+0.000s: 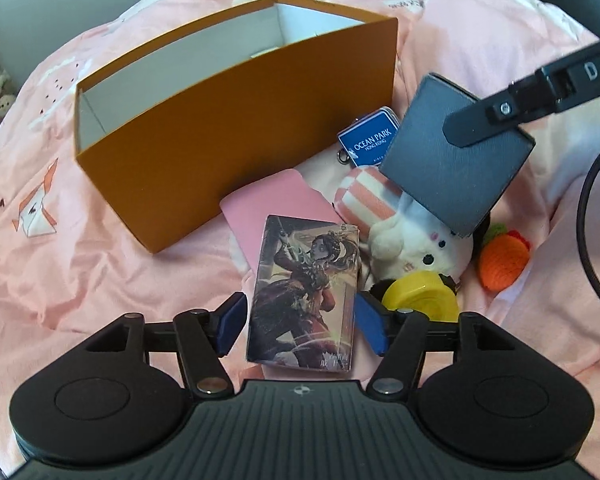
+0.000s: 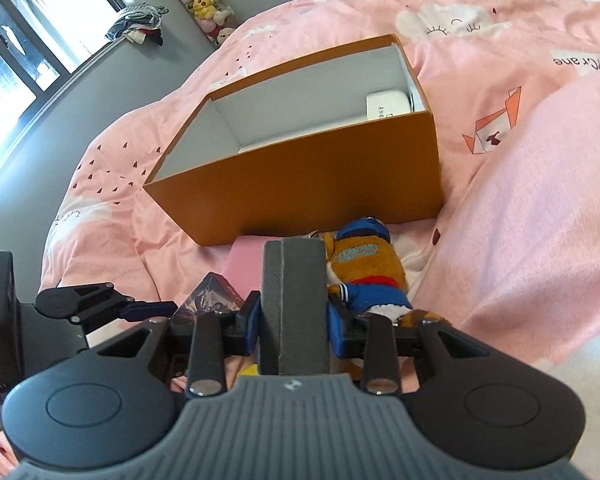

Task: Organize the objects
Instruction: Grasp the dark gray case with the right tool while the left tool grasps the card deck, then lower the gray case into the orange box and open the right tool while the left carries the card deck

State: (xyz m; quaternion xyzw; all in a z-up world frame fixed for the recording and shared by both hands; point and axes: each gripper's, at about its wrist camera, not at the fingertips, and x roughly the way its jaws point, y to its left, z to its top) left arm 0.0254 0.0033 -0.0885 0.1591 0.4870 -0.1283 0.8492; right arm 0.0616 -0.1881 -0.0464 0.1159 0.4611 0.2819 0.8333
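Note:
An orange box (image 1: 236,128) with a white inside stands open-topped on the pink bedspread (image 1: 100,264). My left gripper (image 1: 302,326) is open, its blue pads on either side of a picture card pack (image 1: 304,292) that lies flat on the bed. My right gripper (image 2: 294,316) is shut on a grey box (image 2: 292,292), held upright above the clutter in front of the orange box (image 2: 300,184). In the left wrist view the grey box (image 1: 452,168) hangs tilted over a white plush rabbit (image 1: 412,240).
Around the card pack lie a pink sleeve (image 1: 276,200), a blue Ocean Park tag (image 1: 368,142), a yellow round thing (image 1: 420,298) and an orange knitted carrot (image 1: 504,260). A bear plush (image 2: 368,268) lies by the orange box. A white item (image 2: 388,106) sits inside it.

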